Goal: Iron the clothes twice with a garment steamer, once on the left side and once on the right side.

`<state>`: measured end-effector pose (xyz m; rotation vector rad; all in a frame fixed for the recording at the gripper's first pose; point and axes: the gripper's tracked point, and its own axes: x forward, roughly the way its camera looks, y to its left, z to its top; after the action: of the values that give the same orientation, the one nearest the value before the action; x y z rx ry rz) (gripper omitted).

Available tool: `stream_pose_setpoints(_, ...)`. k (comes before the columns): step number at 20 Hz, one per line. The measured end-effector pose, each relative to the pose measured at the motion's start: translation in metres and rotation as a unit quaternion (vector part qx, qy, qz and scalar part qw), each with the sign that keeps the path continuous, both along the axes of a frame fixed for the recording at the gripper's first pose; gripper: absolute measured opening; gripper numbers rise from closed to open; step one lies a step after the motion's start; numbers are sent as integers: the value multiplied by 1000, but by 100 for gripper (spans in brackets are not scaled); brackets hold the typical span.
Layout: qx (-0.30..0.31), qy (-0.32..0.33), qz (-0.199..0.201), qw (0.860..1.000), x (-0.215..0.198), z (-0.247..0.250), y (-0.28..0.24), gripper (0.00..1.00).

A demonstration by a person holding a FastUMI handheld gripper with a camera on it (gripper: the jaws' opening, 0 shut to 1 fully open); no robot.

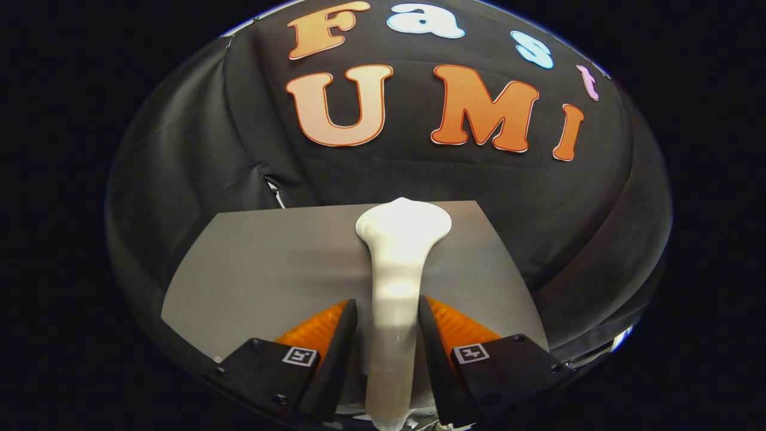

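Gripper (388, 317) clamped on the glossy white plastic garment steamer (398, 263)

Both fingers press the steamer's slim handle, which runs up between the jaws; its broad flared head sits ahead of the fingertips, above a flat grey rectangular sheet (263, 269) that spreads beyond and to either side, backed by black cloth

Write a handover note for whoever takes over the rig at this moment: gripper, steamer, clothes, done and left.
Gripper: shut on the white garment steamer, both fingers pressing its handle.
Steamer: handle runs forward between the fingers, its wide head just beyond them, over the grey garment.
Garment: lies flat and smooth ahead of the fingers, against the black cloth wall.
Done: steamer is in hand. How many passes are finished cannot be told.
Left: confirm the left and right passes.
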<state>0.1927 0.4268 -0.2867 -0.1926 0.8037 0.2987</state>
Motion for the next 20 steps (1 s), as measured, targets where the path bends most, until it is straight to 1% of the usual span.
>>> stream_pose_setpoints(3,-2,10,-4,1000,-1,-7,-2,67)
stream_pose_setpoints(6,-4,16,-15,1000,-1,-10,-7,55)
stream_pose_setpoints(7,-2,17,-17,1000,-1,-11,-6,49)
stream_pose_setpoints(10,-4,20,-20,1000,0,-14,-7,47)
stream_pose_setpoints(14,5,2,-3,1000,-5,-4,-1,42)
stream_pose_setpoints(15,6,-4,8,1000,-7,-1,1,38)
stream_pose_setpoints(17,17,-13,25,999,-14,5,4,37)
stream_pose_setpoints(18,29,-24,29,999,-16,12,5,35)
stream_pose_setpoints(20,54,-18,32,998,-33,18,3,34)
